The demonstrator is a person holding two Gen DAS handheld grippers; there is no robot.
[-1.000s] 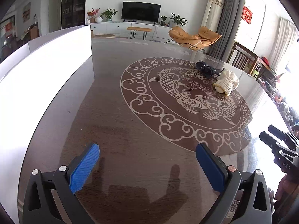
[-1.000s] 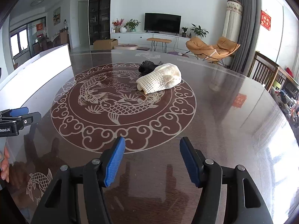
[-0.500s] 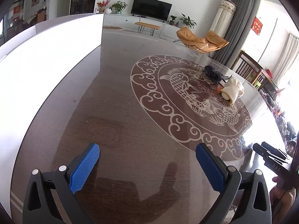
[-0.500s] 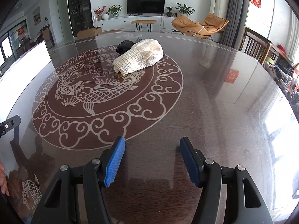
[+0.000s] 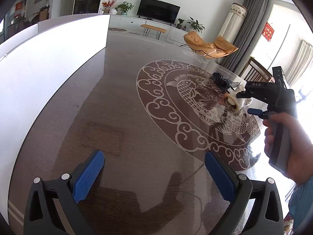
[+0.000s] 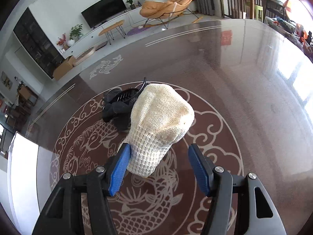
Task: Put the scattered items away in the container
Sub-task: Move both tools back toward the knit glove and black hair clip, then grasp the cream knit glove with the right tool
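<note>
Right gripper is hanging over the cream knit hat, jaws opening. The hat's ribbed cuff is sitting between the blue pads: left pad is at or just touching the cuff edge, right pad is clear of it with a visible gap. No pinch, so reading it as spread around the hat, not holding.

Hat is lying on the brown table, on the round fish medallion, cuff end toward the gripper. A dark bundle is lying just behind it, touching or nearly so; can't tell what it is beyond dark fabric and something black and plastic.

Left gripper is sitting over bare table, jaws spread wide, nothing between the pads.

White container is standing at the left side of the table in the left wrist view, well apart from the hat. Same view is showing a hand gripping the right gripper's handle, its tips at the hat.
</note>
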